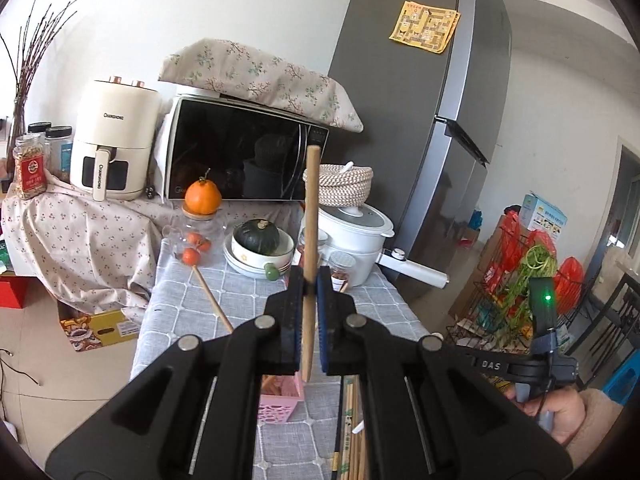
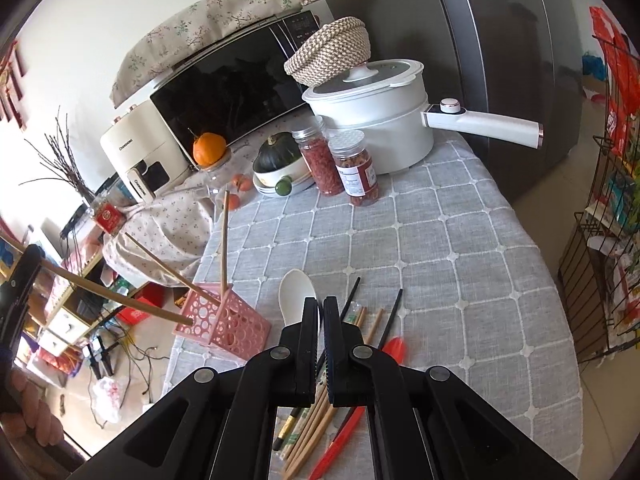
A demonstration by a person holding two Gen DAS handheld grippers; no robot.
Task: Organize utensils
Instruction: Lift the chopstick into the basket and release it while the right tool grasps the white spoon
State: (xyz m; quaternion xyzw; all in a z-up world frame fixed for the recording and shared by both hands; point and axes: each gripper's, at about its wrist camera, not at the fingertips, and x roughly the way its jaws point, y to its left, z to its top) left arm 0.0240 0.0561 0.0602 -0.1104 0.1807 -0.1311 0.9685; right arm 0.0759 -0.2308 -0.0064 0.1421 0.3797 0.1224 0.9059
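My left gripper (image 1: 310, 284) is shut on a wooden chopstick (image 1: 311, 220) and holds it upright above the pink perforated holder (image 1: 280, 400). In the right wrist view that chopstick (image 2: 120, 298) slants toward the holder (image 2: 226, 322), which has two wooden chopsticks (image 2: 224, 240) standing in it. My right gripper (image 2: 320, 308) is shut on the handle of a white spoon (image 2: 296, 294) that lies on the grey tablecloth. Loose wooden and black chopsticks (image 2: 316, 412) and a red spoon (image 2: 352, 412) lie under the right gripper.
Two red-filled jars (image 2: 344, 168), a white electric pot (image 2: 380, 120) with a long handle, a bowl with a green squash (image 2: 280, 160), a microwave (image 1: 244, 152) and an air fryer (image 1: 116, 140) stand at the back. A fridge (image 1: 420, 120) is at the right.
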